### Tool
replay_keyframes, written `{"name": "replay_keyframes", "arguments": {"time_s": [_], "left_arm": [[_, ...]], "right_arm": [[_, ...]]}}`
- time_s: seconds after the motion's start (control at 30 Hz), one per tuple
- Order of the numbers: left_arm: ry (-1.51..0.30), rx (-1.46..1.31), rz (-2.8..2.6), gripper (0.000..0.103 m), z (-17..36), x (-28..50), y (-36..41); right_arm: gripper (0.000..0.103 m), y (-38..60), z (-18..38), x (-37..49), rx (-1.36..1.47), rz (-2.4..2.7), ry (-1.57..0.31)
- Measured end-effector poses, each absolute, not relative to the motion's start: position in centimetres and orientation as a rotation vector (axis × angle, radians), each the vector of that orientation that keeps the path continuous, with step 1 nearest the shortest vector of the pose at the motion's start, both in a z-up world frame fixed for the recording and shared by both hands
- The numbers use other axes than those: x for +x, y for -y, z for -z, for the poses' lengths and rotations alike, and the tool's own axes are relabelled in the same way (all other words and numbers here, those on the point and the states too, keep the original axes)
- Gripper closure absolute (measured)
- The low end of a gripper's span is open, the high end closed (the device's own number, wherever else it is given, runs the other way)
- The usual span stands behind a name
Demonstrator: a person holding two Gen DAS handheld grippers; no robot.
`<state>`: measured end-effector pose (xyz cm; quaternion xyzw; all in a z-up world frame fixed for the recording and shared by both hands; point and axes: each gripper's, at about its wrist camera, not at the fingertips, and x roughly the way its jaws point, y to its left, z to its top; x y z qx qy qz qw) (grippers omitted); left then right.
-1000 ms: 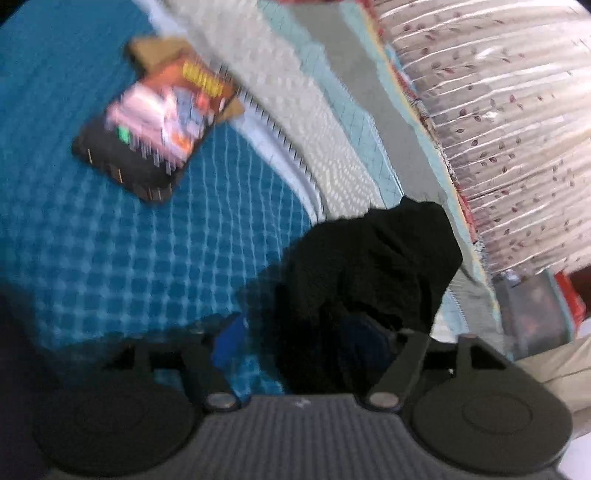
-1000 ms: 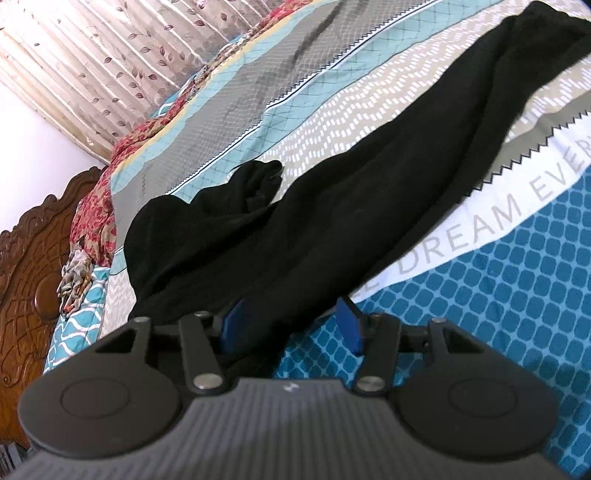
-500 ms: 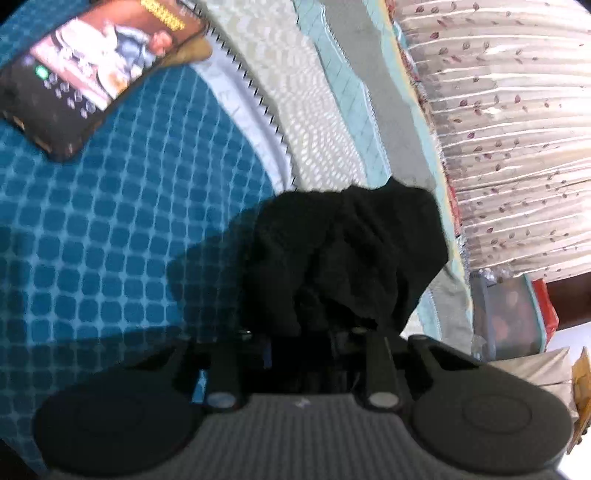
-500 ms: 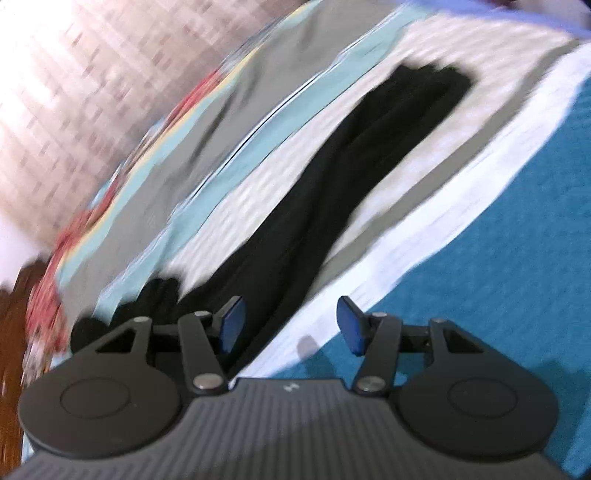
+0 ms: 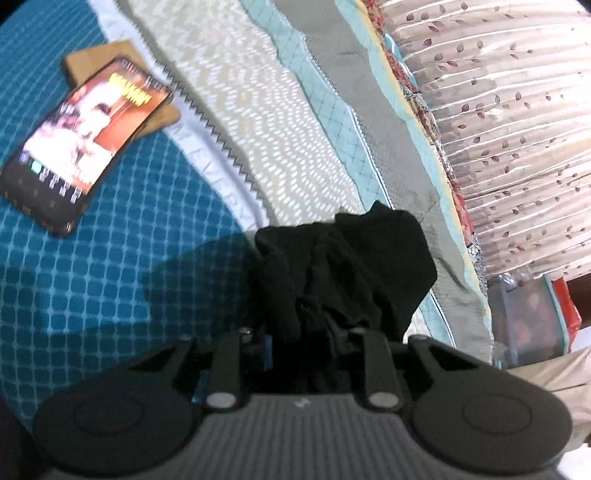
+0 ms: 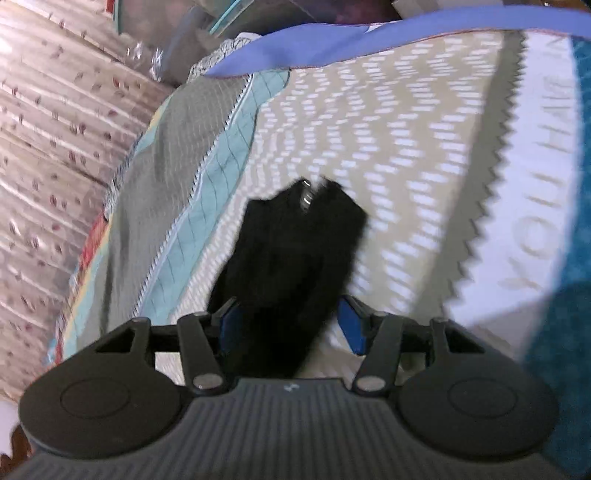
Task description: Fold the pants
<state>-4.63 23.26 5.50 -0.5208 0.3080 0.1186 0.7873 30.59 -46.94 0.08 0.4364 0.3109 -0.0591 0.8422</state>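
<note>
The black pants are bunched up in the left wrist view, lifted a little off the bedspread. My left gripper is shut on that bunch, and the cloth hides most of its blue pads. In the right wrist view another end of the black pants lies flat on the beige chevron stripe, with a small shiny bit at its far edge. My right gripper stands open over this end. Its blue pads sit either side of the cloth without pinching it.
A phone with a lit screen lies on a brown flat item on the blue checked part of the bedspread. A leaf-print curtain hangs past the bed's far edge, with boxes beside it. A blue strap crosses the bed's end.
My left gripper closed on the bunched pants and rose slightly with them. My right gripper swept along the pants leg to its far end, rolling as it went, and stayed open.
</note>
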Motion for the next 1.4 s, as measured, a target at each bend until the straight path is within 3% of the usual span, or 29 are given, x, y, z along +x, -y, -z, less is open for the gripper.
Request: {"name": "replay_keyframes", "arguments": {"time_s": [0.07, 0.1, 0.17, 0.33, 0.5, 0.67, 0.77, 0.8, 0.83, 1.13, 1.4], "left_arm": [[-0.657, -1.099, -0.267, 0.081, -6.6, -4.2, -23.4], [-0.651, -1.087, -0.271, 0.082, -7.3, -3.9, -23.5], [-0.626, -1.055, -0.264, 0.082, -9.0, -3.5, -23.8], [-0.599, -0.949, -0.231, 0.083, -12.4, -4.0, -23.5], [-0.696, -0.912, -0.218, 0.083, -10.2, -6.0, -21.8], [-0.848, -0.852, -0.289, 0.08, -5.2, -8.2, -19.5], [-0.936, -0.798, -0.34, 0.074, -2.7, -8.9, -18.0], [-0.926, -0.81, -0.336, 0.073, -2.6, -9.5, -17.9], [-0.913, -0.819, -0.328, 0.073, -2.8, -10.0, -18.1], [-0.631, -0.886, -0.211, 0.067, -7.5, -15.9, -21.3], [-0.526, -0.875, -0.189, 0.069, -9.1, -14.5, -22.0]], "right_arm": [[0.082, 45.8, -0.5, 32.0, 0.909, 0.114, -0.679], [0.094, 45.4, -0.8, 32.4, 0.879, 0.115, -0.702], [0.095, 45.0, -2.6, 32.5, 0.809, 0.148, -0.694], [0.095, 48.9, -9.5, 27.1, 0.783, 0.109, -0.473], [0.095, 53.8, -11.2, 18.6, 0.728, 0.148, -0.462], [0.095, 54.9, -6.8, 12.6, 0.74, 0.269, -0.584], [0.077, 54.4, -4.1, 10.9, 0.775, 0.351, -0.669], [0.054, 54.2, -3.6, 10.3, 0.791, 0.383, -0.68], [0.045, 53.7, -3.6, 10.4, 0.807, 0.403, -0.672], [0.046, 51.3, -10.2, 6.8, 0.666, 0.538, -0.355], [0.047, 39.4, -12.1, 12.6, 0.452, 0.028, -0.498]]}}
